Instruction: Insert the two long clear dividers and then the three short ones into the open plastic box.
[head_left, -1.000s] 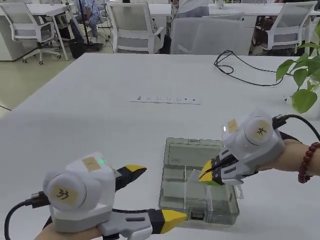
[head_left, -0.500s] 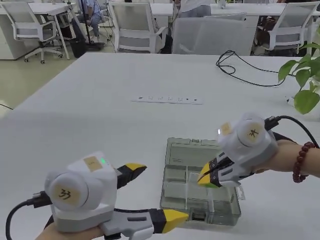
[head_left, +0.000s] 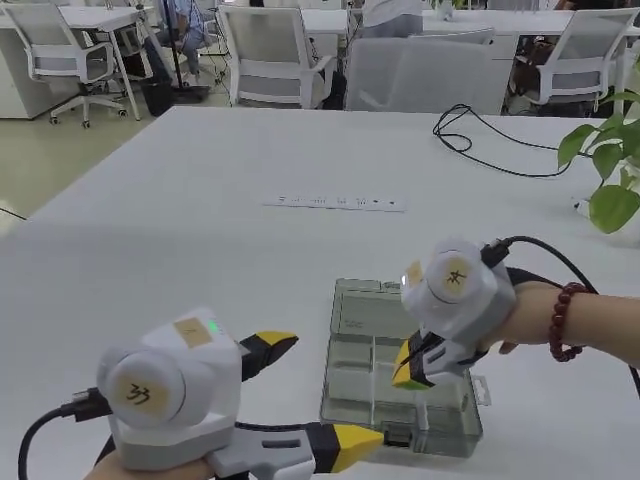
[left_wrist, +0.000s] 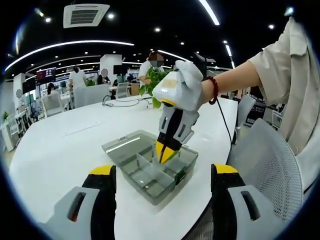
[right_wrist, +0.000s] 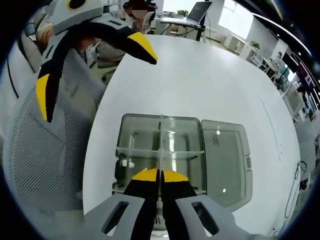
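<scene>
The open clear plastic box (head_left: 398, 436) lies on the white table near the front, its lid (head_left: 372, 308) folded back on the far side. My right gripper (head_left: 408, 373) points down into the middle of the box and is shut on a thin clear divider (right_wrist: 161, 141), which stands on edge along the box's midline. Another clear divider (right_wrist: 150, 150) crosses it inside the box. The left gripper view has the right gripper (left_wrist: 164, 154) with its tips inside the box (left_wrist: 120, 145). My left gripper (head_left: 318, 392) hovers open just left of the box, holding nothing.
A white power strip (head_left: 335, 202) lies mid-table, and a black cable (head_left: 480, 135) loops at the far right. A green plant (head_left: 610, 170) stands at the right edge. Office chairs (head_left: 270, 50) line the table's far side.
My right gripper has moved left and tipped more steeply down into the box with the divider. The left gripper has stayed where it was, open.
</scene>
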